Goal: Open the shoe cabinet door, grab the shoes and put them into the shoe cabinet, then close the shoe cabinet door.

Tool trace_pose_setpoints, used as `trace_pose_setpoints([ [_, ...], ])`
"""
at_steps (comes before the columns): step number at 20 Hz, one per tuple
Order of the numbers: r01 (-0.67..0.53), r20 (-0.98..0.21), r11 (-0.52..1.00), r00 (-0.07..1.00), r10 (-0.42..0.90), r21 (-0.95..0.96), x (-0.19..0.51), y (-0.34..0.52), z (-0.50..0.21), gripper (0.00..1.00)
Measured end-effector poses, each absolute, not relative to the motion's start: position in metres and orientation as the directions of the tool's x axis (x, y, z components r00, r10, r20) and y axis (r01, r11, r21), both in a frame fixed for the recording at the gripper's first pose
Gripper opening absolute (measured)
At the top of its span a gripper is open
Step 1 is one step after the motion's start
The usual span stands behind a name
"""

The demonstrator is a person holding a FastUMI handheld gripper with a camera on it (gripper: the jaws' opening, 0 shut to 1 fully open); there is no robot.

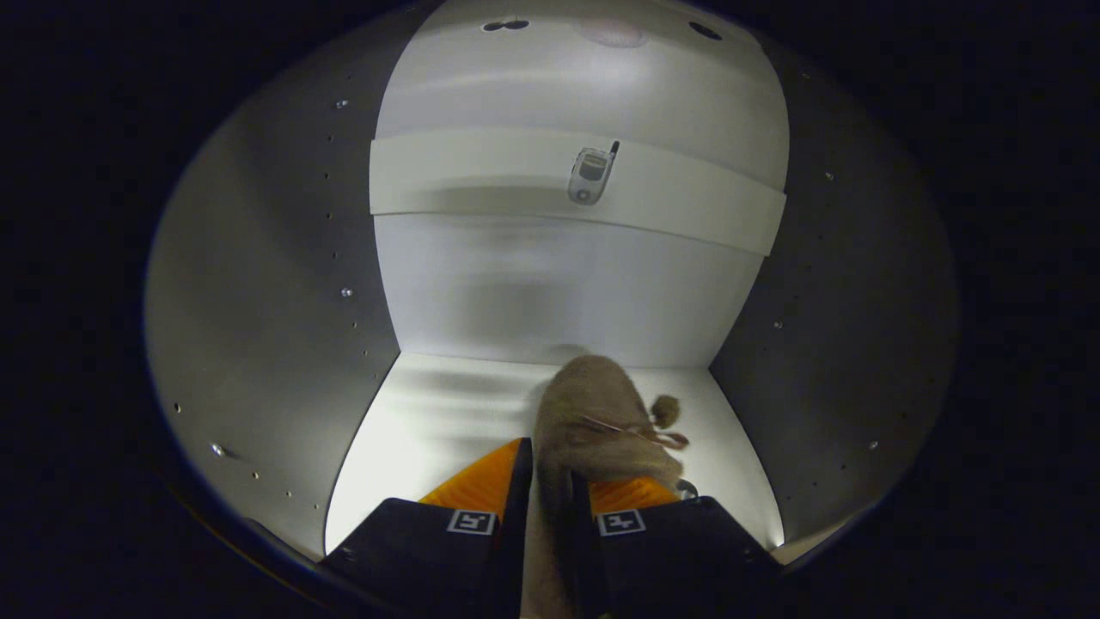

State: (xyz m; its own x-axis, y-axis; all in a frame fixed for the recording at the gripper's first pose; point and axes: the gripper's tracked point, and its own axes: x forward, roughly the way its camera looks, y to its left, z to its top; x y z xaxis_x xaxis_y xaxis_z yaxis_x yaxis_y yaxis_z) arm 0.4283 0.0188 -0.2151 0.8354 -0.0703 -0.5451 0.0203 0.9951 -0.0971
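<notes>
Gripper (550, 481) fingers are pinching the heel rim of a fuzzy tan shoe (601, 421) between them, and the shoe's toe is reaching ahead toward the back wall of the shoe cabinet (258, 284). Its sole is probably resting on the smooth white floor panel — contact is hard to confirm. Judging by that, the shoe is already inside; lowering it flat before letting go would stop the soft upper from flopping. A small pompom on a lace is hanging at its side. Higher up, a flip phone (591, 174) is lying on a matte white shelf (447, 176).
</notes>
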Motion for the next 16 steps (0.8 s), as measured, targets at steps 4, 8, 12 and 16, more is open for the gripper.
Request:
trace_pose_setpoints([
  [4, 0.026, -0.534, 0.996, 0.843, -0.066, -0.080, 0.421, 0.021, -0.208, 0.65],
  [8, 0.029, -0.535, 0.995, 0.841, -0.077, -0.098, 0.408, 0.022, -0.208, 0.86],
  [12, 0.037, -0.521, 0.993, 0.849, -0.089, -0.109, 0.394, 0.021, -0.196, 0.95],
  [16, 0.054, -0.497, 0.994, 0.863, -0.094, -0.094, 0.378, 0.018, -0.180, 0.99],
])
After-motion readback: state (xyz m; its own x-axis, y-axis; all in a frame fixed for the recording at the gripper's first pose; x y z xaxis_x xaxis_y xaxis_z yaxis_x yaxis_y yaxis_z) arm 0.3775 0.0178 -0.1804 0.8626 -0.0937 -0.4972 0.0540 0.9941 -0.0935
